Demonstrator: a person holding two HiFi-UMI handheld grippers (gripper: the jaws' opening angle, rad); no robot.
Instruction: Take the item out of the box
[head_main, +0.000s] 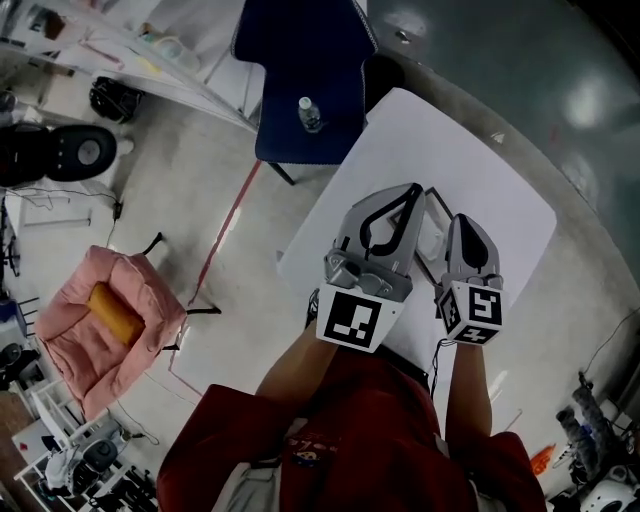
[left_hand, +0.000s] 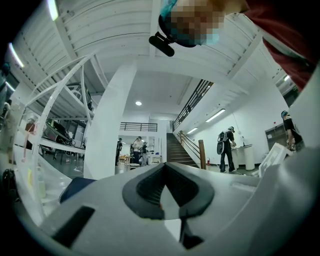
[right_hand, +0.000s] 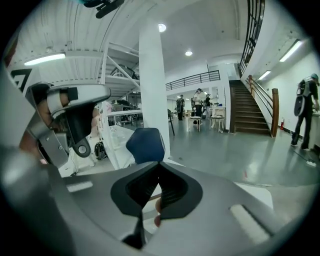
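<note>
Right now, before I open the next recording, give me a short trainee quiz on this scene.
1. True or false: the water bottle stands on the blue chair.
2. What colour is the table? A white, B black, C green.
3. Fill in: the left hand-held gripper has its jaw tips ____ (together or apart).
Key: 1 true; 2 A; 3 together.

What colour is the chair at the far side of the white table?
The chair is dark blue, clearest in the head view.
</note>
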